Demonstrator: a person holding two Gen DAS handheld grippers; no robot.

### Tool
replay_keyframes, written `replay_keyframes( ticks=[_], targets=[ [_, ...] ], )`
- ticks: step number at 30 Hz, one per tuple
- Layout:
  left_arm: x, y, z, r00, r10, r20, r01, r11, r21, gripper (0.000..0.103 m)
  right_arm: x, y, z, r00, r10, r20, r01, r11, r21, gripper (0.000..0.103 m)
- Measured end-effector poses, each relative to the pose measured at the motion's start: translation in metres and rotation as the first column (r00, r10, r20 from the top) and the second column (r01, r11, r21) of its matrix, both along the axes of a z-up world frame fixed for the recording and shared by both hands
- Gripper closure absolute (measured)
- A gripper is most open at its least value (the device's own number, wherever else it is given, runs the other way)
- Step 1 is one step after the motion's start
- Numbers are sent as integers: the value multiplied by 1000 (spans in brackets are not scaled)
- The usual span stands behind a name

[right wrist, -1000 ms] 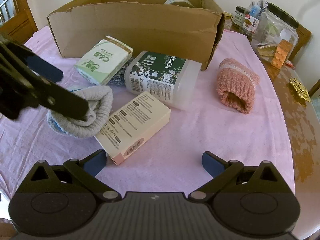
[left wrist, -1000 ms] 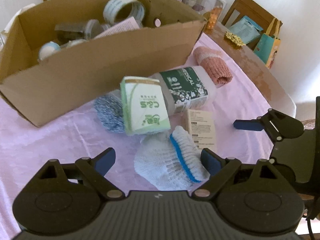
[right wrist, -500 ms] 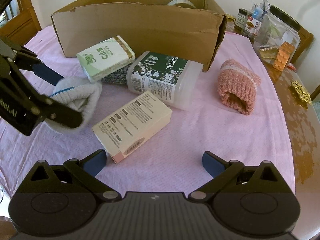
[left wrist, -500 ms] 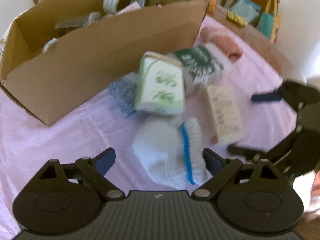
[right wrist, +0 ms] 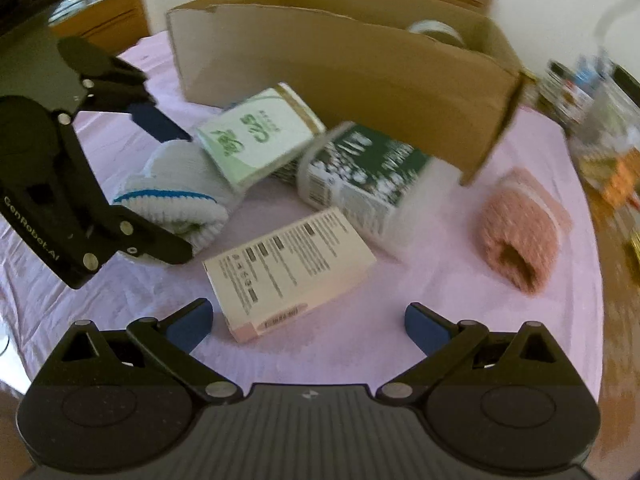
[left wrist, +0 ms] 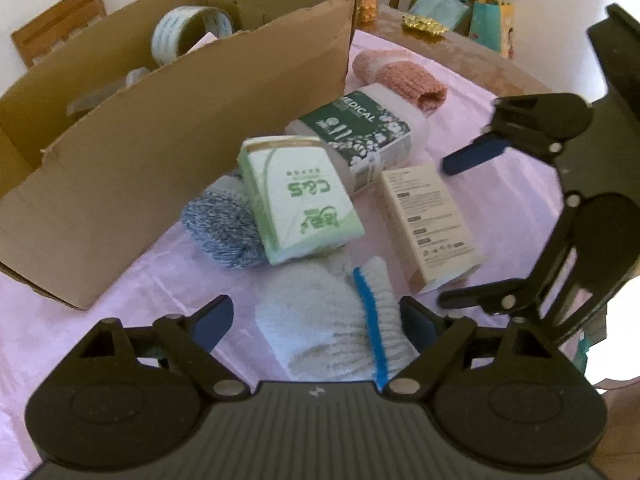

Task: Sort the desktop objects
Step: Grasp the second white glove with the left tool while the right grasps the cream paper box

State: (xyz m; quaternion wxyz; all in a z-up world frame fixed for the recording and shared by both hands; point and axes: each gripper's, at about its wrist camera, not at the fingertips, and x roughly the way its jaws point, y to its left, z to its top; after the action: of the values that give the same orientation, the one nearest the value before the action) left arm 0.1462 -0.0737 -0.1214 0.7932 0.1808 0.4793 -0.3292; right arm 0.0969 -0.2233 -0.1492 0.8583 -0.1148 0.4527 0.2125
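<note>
White knit with a blue stripe, a rolled glove (left wrist: 340,320) lies on the pink-clothed tabletop (left wrist: 120,300) between the spread fingers of the left gripper (left wrist: 316,318), which is open around it; whether the pads touch it is unclear. Nearest the right gripper (right wrist: 308,322), also open and holding nothing, a cream printed carton (right wrist: 288,268) lies flat with one end between its fingers. Just right of the glove, that carton sits between the two grippers. Beyond the glove a green-and-white tissue pack (left wrist: 296,200) leans over a grey speckled knit bundle (left wrist: 222,226) and rests against a clear tub with a dark green floral label (left wrist: 360,136), lying on its side. Farther right a pink knit roll (left wrist: 400,76) lies apart from the others. These crowd the front wall of the cardboard box (left wrist: 160,140) at the far left, which holds a tape roll (left wrist: 188,32) and some indistinct clear items. Jars and bags stand blurred at the far edge.
</note>
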Motion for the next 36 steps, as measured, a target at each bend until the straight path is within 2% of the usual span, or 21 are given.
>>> replay_keyframes(
  ticks=[5, 10, 17, 27, 32, 34, 36],
  targets=[
    [1, 1, -1, 1000, 7, -30, -8, 999, -40, 35, 10, 1, -1, 996, 89, 14, -90, 996, 11, 0],
    [-3, 7, 3, 999, 19, -40, -21, 999, -50, 36, 13, 1, -3, 991, 129, 42, -130, 991, 26, 0],
    [-11, 27, 4, 995, 77, -68, -80, 996, -44, 36, 19, 11, -1, 984, 177, 4, -177, 984, 6, 0],
    [-21, 41, 8, 990, 127, -65, -129, 991, -34, 36, 8, 36, 3, 942, 332, -56, -334, 942, -27, 0],
    [-24, 46, 10, 988, 139, -61, -142, 989, -39, 36, 14, 42, 3, 942, 329, -67, -332, 943, -31, 0],
    [-25, 46, 12, 989, 134, -55, -137, 990, -40, 36, 16, 45, 4, 946, 317, -65, -320, 947, -29, 3],
    [-26, 47, 14, 990, 131, -48, -133, 990, -40, 37, 17, 53, 8, 944, 322, -69, -325, 945, -33, 11]
  ],
)
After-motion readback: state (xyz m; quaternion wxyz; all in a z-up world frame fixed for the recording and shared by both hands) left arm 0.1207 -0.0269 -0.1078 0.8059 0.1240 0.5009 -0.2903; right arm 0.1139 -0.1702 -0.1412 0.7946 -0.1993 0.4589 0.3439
